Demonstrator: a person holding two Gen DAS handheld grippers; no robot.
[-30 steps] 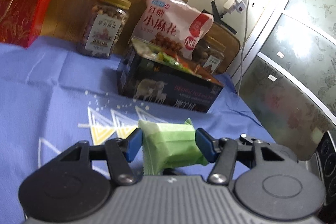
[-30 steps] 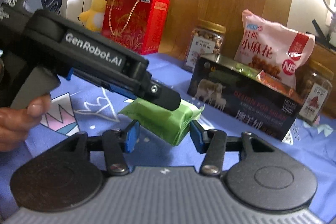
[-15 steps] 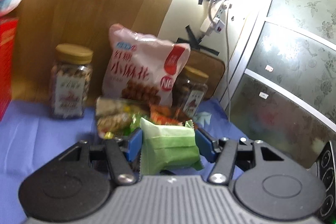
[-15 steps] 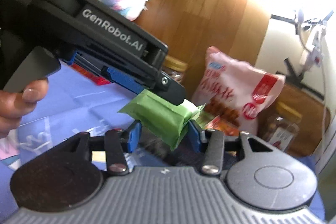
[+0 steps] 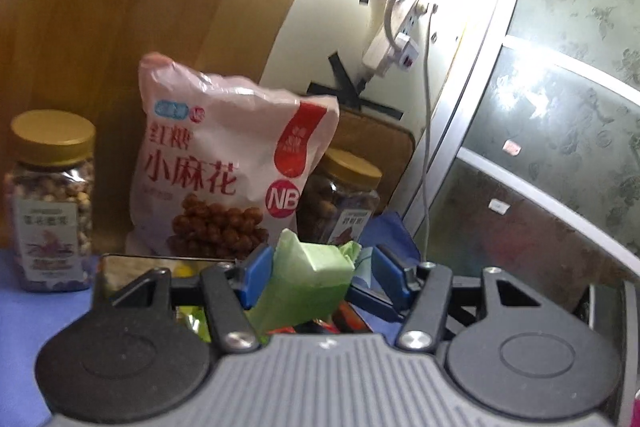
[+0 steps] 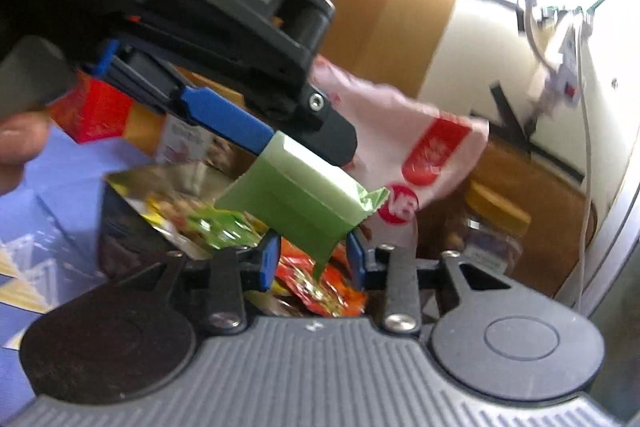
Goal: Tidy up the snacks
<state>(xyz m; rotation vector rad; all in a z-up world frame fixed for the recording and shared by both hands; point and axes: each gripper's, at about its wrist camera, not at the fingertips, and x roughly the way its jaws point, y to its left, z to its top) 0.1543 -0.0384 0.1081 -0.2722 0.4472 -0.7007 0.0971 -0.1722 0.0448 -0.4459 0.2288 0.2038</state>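
My left gripper (image 5: pixel 322 277) is shut on a green snack packet (image 5: pixel 310 285), held in the air over the open dark snack box (image 6: pixel 120 223). In the right wrist view the left gripper (image 6: pixel 308 147) holds the same packet (image 6: pixel 296 203) above the box, which holds several snack packs (image 6: pixel 316 283). My right gripper (image 6: pixel 312 261) is just below the packet's lower corner, which hangs between its jaws; whether they press on it does not show.
A pink bag of twisted snacks (image 5: pixel 224 167) stands behind the box, between two gold-lidded jars (image 5: pixel 50 203) (image 5: pixel 344 199). A red gift box (image 6: pixel 92 111) sits far left. The blue tablecloth (image 6: pixel 44 183) covers the table. A glass door (image 5: pixel 560 147) is to the right.
Both grippers rose and moved forward with the green packet, from above the cloth to over the open box. The packet now tilts downward.
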